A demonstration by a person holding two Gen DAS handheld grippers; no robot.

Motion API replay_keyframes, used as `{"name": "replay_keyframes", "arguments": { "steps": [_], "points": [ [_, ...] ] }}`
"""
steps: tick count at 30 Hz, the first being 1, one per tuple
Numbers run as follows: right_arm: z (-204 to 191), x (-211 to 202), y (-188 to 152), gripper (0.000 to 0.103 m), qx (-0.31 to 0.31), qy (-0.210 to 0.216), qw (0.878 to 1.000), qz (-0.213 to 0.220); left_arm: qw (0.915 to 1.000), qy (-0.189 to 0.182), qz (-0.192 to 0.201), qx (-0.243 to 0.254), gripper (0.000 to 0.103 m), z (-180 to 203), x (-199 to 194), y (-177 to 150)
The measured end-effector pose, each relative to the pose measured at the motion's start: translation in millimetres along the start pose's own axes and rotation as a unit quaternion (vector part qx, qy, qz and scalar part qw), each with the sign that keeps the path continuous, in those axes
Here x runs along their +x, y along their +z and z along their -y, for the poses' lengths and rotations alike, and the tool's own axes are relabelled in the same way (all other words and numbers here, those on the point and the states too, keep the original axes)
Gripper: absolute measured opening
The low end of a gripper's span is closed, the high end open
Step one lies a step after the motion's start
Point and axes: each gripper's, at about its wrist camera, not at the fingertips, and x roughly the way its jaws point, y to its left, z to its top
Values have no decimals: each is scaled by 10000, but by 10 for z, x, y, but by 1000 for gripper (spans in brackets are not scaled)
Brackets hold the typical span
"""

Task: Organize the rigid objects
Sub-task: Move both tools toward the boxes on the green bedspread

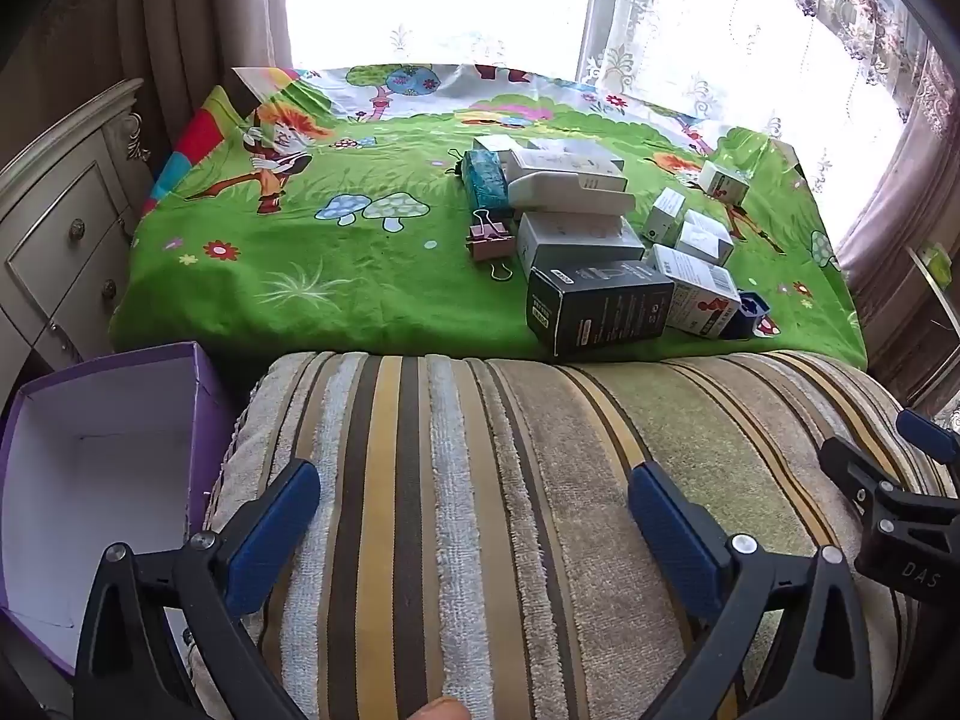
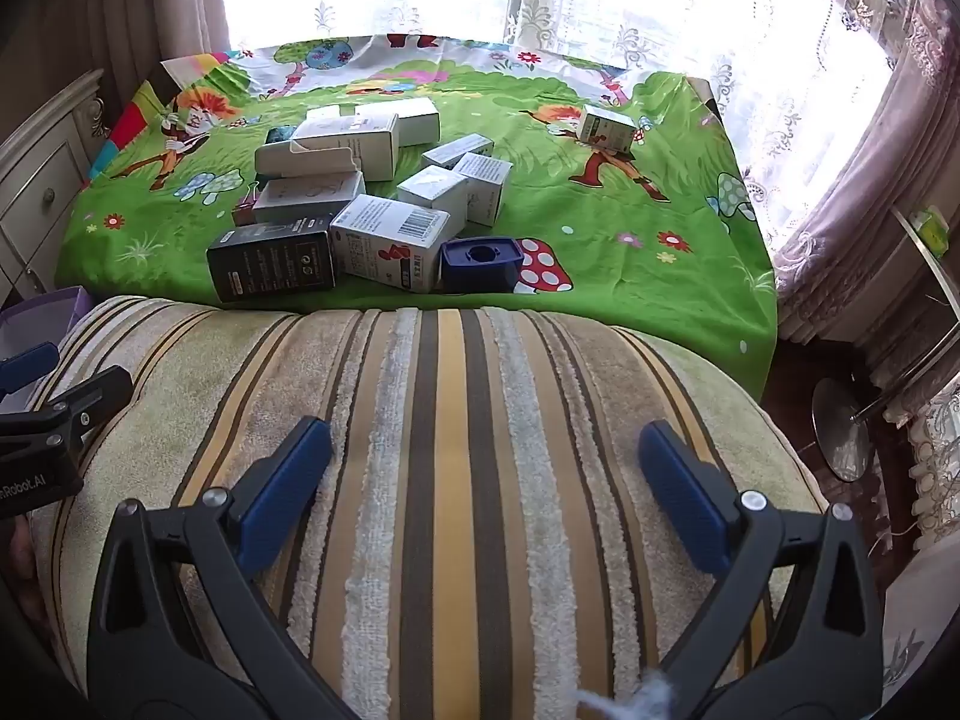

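Note:
A heap of small cartons lies on the green cartoon cloth (image 1: pixel 360 288): a black box (image 1: pixel 600 306) at the near edge, white and grey boxes (image 1: pixel 570 192) behind it, a teal box (image 1: pixel 486 180), a pink binder clip (image 1: pixel 489 240), a dark blue holder (image 2: pixel 480 264) and one lone white box (image 2: pixel 606 129) far right. An empty purple box (image 1: pixel 102 468) stands at the lower left. My left gripper (image 1: pixel 474 516) is open and empty above the striped cushion (image 1: pixel 480 450). My right gripper (image 2: pixel 486 480) is open and empty above the same cushion (image 2: pixel 456 420); it also shows in the left wrist view (image 1: pixel 900 480).
A cream drawer cabinet (image 1: pixel 66 228) stands to the left of the cloth. Lace curtains (image 2: pixel 660 12) and a bright window lie behind. A metal stand with a round base (image 2: pixel 840 426) is on the dark floor at the right.

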Motion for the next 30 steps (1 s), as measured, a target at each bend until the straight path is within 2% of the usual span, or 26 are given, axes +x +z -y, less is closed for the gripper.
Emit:
{"name": "replay_keyframes", "arguments": {
  "steps": [8,14,19,24,30],
  "points": [
    [5,-16,-32,103,-6,-1,9999,132,10000,-58,51,26,103,37,-24,-27],
    [-73,-35,-62,103,-179,-206,9995,187,9982,-555,92,227,103,64,-90,-32],
    [19,12,-5,103,-113,67,9999,1,9992,-343,108,154,103,125,-125,-30],
    [87,-4,22,103,-167,417,9987,-256,9985,-515,143,85,103,87,-152,-42],
    [132,-64,7,103,-362,667,9971,-77,9970,-689,66,336,103,212,-142,48]
  ]
}}
